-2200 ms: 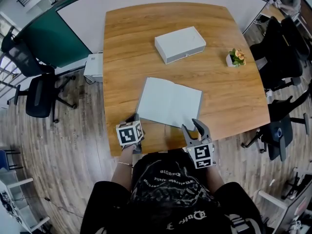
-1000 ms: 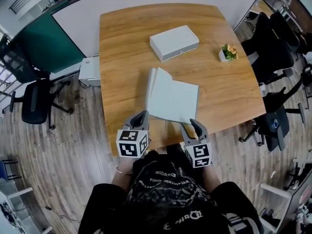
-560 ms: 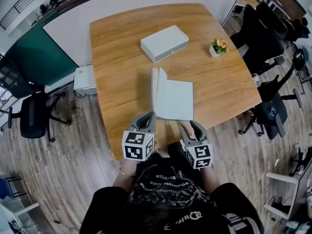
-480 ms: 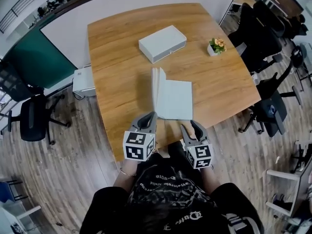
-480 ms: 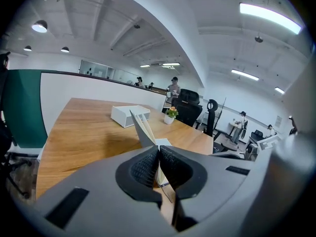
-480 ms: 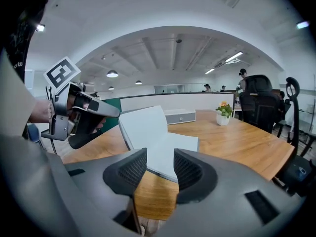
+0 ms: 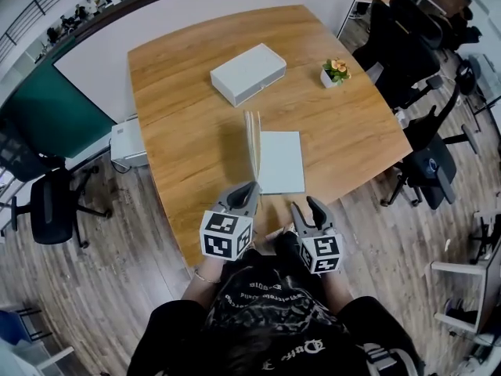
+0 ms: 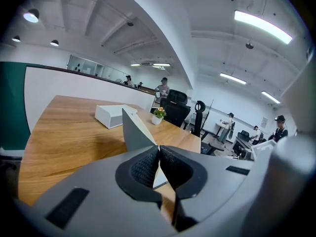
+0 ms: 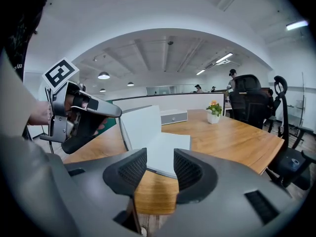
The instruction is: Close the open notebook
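The notebook [image 7: 280, 161] lies near the wooden table's [image 7: 180, 131] front edge with its right half flat. Its left cover [image 7: 252, 143] stands almost upright along the spine. My left gripper [image 7: 252, 186] is shut on the near free corner of that cover. In the left gripper view the cover [image 8: 136, 130] rises straight out of the closed jaws of the left gripper [image 8: 159, 148]. My right gripper [image 7: 307, 206] hovers open at the table's edge just right of it, nothing between its fingers. The right gripper view looks past the right gripper [image 9: 160, 157] to the flat pages [image 9: 168, 149] and the raised cover [image 9: 143, 125].
A white box [image 7: 247, 73] sits further back on the table and a small flower pot [image 7: 334, 71] to its right. Black office chairs [image 7: 423, 61] stand along the right side, another chair [image 7: 47, 202] at the left. A white cabinet [image 7: 125, 143] stands beside the table.
The left cover has swung from flat on the table to nearly upright, carried by my left gripper, which moved right and up. My right gripper stayed open and shifted only slightly.
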`<state>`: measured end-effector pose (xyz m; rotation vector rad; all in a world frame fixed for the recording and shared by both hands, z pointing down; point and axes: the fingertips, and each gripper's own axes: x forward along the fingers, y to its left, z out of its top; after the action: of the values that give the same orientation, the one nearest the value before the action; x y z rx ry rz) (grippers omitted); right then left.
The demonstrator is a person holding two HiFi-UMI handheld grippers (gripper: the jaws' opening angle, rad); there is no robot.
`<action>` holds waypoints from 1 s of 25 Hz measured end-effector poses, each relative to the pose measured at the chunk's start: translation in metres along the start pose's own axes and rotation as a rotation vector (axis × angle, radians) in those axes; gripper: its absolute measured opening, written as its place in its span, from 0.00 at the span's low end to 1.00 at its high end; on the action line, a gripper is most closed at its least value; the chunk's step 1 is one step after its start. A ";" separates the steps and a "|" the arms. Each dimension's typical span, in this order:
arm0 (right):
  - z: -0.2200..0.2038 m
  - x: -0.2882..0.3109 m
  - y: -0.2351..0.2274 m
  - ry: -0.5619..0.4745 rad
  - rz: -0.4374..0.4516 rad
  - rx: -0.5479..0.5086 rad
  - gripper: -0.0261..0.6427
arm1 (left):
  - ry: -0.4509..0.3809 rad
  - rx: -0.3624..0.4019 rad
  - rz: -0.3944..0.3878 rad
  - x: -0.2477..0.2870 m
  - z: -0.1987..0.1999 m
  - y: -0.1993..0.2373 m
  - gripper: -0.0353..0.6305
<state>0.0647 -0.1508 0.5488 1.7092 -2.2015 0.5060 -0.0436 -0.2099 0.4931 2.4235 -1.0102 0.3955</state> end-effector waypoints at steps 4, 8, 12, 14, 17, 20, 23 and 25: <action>0.001 -0.003 -0.012 -0.007 -0.007 -0.008 0.30 | -0.006 0.019 -0.036 0.011 0.000 -0.018 0.10; 0.001 -0.003 -0.021 -0.003 0.001 -0.016 0.30 | -0.007 0.012 -0.056 0.022 -0.001 -0.029 0.10; 0.002 -0.007 -0.035 -0.005 0.012 -0.016 0.30 | 0.001 -0.012 -0.072 0.033 -0.003 -0.043 0.10; 0.002 -0.007 -0.043 -0.007 0.019 -0.019 0.30 | 0.000 -0.033 -0.076 0.039 -0.004 -0.048 0.10; 0.000 -0.009 -0.054 -0.004 0.030 -0.018 0.30 | 0.006 -0.033 -0.063 0.047 -0.007 -0.056 0.10; 0.001 -0.008 -0.061 0.000 0.052 -0.014 0.30 | 0.016 -0.034 -0.049 0.056 -0.011 -0.064 0.09; 0.001 -0.007 -0.066 0.002 0.073 -0.019 0.30 | 0.028 -0.034 -0.037 0.066 -0.014 -0.071 0.09; -0.001 -0.008 -0.070 0.008 0.081 -0.029 0.30 | 0.037 -0.034 -0.029 0.071 -0.017 -0.074 0.09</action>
<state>0.1342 -0.1594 0.5527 1.6068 -2.2684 0.4974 0.0571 -0.1965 0.5147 2.3888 -0.9568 0.4083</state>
